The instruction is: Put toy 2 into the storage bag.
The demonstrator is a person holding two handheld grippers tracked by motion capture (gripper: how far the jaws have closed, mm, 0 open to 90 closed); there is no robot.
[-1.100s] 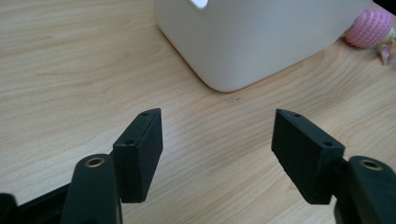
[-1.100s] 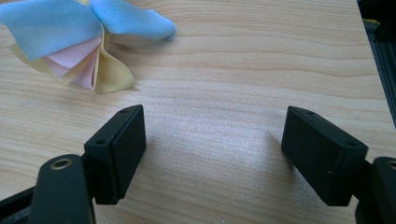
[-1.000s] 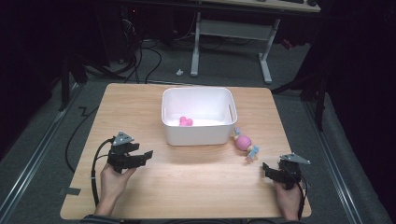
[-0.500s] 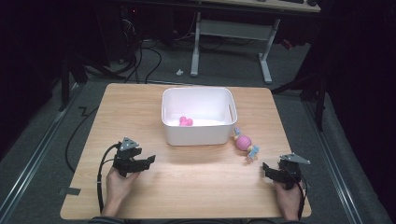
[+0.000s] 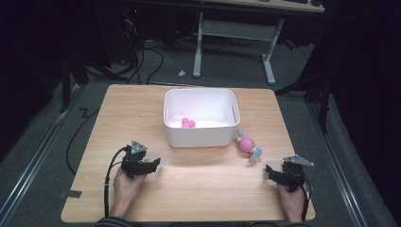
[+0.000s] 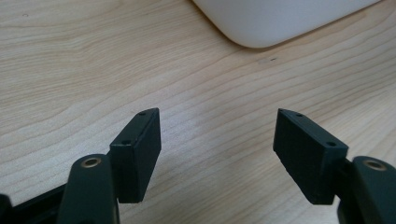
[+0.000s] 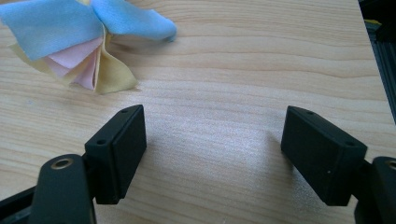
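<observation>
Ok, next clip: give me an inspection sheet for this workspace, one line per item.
Surface: wooden table, bare in front.
Job's things: white bin mid-table holding a pink item; pink toy with pastel cloth ends beside the bin, toward the right gripper.
Clutter: nothing seen.
Grippers: left gripper open, empty, over bare wood; right gripper open, empty, short of the cloth.
Cables: black cable trails from left gripper; more on the floor behind.
Surroundings: dark room, white desk frame behind.

Table (image 5: 198, 189) brightly lit from above; surroundings dark; high view soft, gripper views sharp with faint shadows
</observation>
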